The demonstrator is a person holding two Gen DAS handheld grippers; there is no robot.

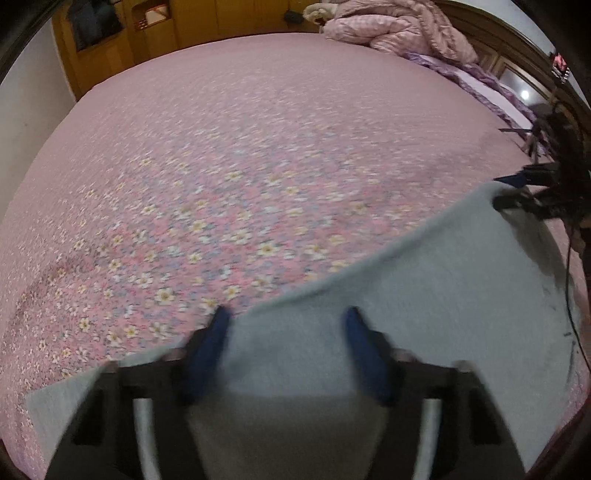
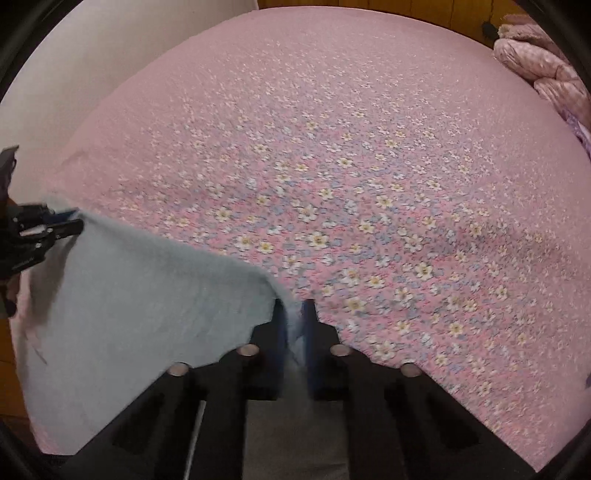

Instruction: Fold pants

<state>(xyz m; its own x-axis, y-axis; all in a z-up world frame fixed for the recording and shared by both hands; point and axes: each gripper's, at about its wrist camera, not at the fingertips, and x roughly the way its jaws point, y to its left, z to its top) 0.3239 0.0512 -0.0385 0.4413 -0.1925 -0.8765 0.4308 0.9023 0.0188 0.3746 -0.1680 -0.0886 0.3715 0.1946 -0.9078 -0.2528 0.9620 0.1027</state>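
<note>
A pink floral bedspread [image 1: 258,155] covers the bed, wooden cabinets [image 1: 122,40] behind. Pale blue pants [image 1: 424,280] lie along its near edge. The right gripper [image 2: 295,325] pinches one corner. The left gripper [image 1: 286,317] straddles the cloth, jaws apart, blurred. Only its view shows the crumpled quilt [image 1: 399,29].
</note>
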